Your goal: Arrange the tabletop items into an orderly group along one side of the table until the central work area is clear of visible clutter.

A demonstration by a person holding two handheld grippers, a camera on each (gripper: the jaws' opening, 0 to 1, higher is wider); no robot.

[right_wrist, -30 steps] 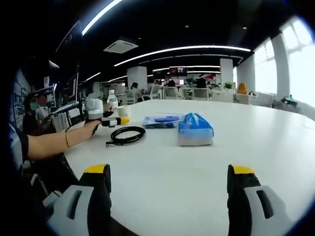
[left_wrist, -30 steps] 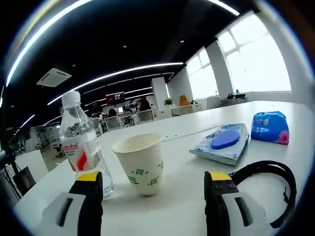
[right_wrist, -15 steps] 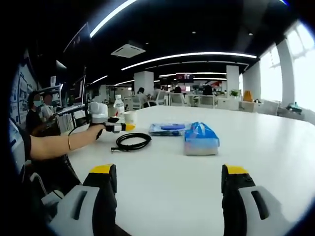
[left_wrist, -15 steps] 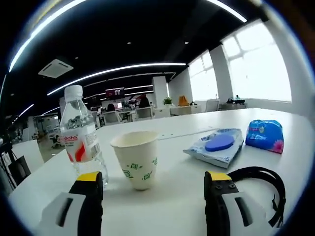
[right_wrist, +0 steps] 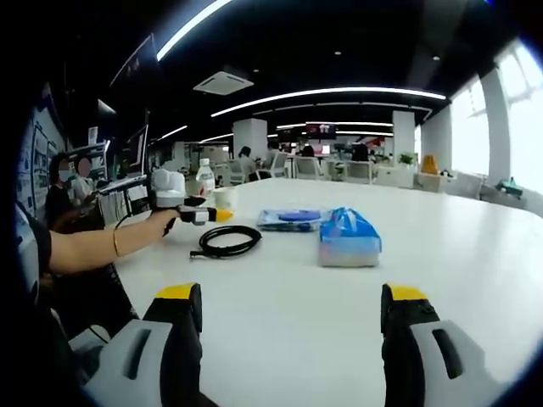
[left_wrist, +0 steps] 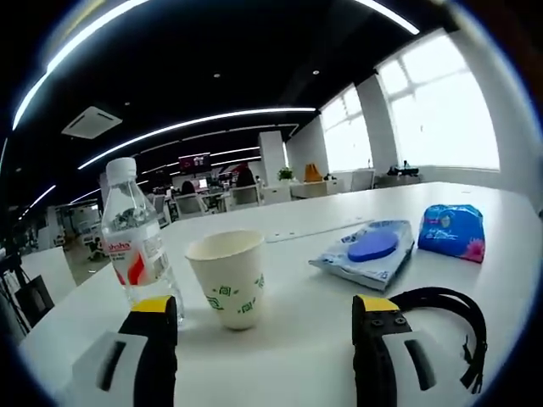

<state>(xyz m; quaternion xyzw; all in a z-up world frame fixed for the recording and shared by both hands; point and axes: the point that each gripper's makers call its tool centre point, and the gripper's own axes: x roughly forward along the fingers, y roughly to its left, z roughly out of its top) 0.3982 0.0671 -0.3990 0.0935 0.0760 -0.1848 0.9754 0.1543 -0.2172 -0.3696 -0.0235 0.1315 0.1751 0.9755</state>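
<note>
both grippers' jaws stand apart (gripping nothing); paper cup (left_wrist: pixel 226 278) sits ahead between left gripper (left_wrist: pixel 263 315) jaws.

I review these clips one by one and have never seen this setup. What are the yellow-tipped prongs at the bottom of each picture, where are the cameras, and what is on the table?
No robot: a person holds a two-jaw gripper in each hand, with a camera on each looking along its jaws. The prongs are those jaws.

The left gripper is open and empty, facing a paper cup. A water bottle stands left of the cup; a wipes pack, a blue packet and a black cable lie to its right.

The right gripper is open and empty over the bare white table. Its view takes in the same items from farther off, plus the person's hand holding the left gripper.
</note>
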